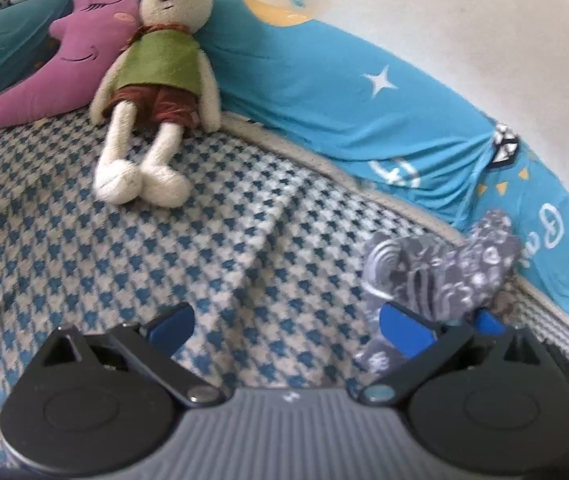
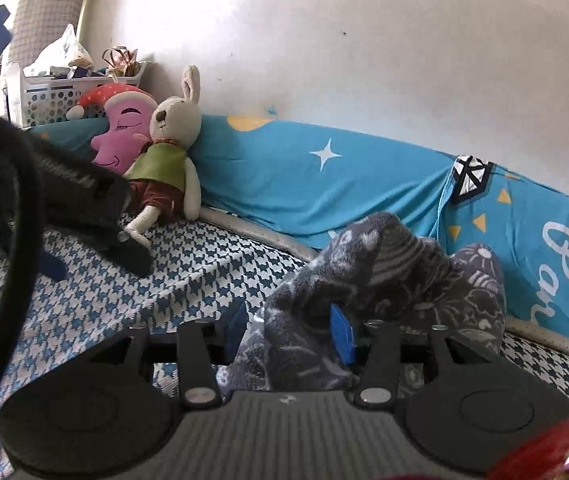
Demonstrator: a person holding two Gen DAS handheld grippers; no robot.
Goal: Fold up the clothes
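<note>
A grey fleece garment (image 2: 396,264) with a pale swirl pattern is bunched on the blue-and-white houndstooth bed cover (image 2: 188,280). My right gripper (image 2: 289,334) is shut on a thick fold of it, and cloth piles over the right finger. In the left wrist view the garment (image 1: 444,268) rises at the right and drapes across the right pad. My left gripper (image 1: 288,330) is wide open with only bed cover between its pads. The right wrist view shows the left gripper (image 2: 96,266) off to the left, apart from the cloth.
A plush rabbit (image 1: 156,80) and a purple moon pillow (image 1: 80,52) lean at the bed's head. A rolled blue quilt (image 1: 324,80) lines the wall. A perforated basket (image 2: 56,96) stands behind. A black cable (image 2: 24,240) crosses the left, and something red (image 2: 556,452) shows at bottom right.
</note>
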